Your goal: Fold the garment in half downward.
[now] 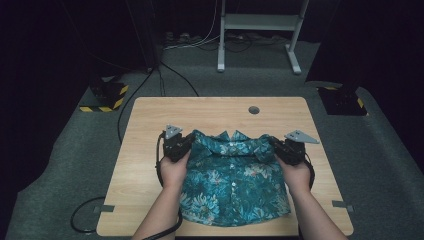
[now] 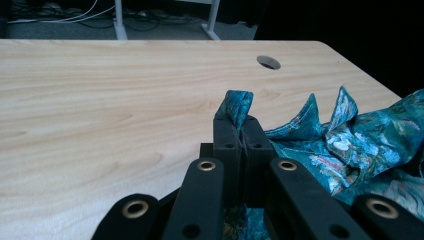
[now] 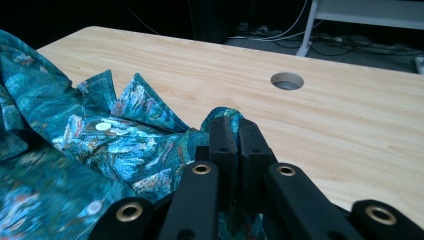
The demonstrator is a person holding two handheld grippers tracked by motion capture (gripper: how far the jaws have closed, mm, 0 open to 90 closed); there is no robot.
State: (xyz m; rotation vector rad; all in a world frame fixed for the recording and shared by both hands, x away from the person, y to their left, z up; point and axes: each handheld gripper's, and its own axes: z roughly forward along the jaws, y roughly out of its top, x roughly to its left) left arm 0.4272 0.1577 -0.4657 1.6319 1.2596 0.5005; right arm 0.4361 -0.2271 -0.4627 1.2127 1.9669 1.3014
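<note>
A: Starting at your left: what is your left gripper [image 1: 186, 143] doing?

B: Its jaws are pressed together on a pinch of the teal floral shirt [image 1: 235, 185]. In the left gripper view the left gripper [image 2: 242, 131] has a small peak of cloth poking up between its tips, with bare wood beyond it.

A: And where does the shirt lie?

B: On the wooden counter [image 1: 145, 150], in the near half, front side up with its buttons showing down the middle. The collar [image 1: 231, 136] points toward the far edge, and the hem reaches almost to the near edge. You hold it by its two upper corners, one at each shoulder.

A: What about the middle of the counter, farther off?

B: There is a round cable hole [image 1: 254, 109] in the wood, well apart from the shirt.

A: And on your right?

B: Your right gripper [image 1: 276, 145] is clamped on the other shoulder. In the right gripper view the right gripper [image 3: 233, 131] has its jaws together with a fold of the fabric caught between them, and a white button [image 3: 103, 127] sits on the placket to its left.
</note>
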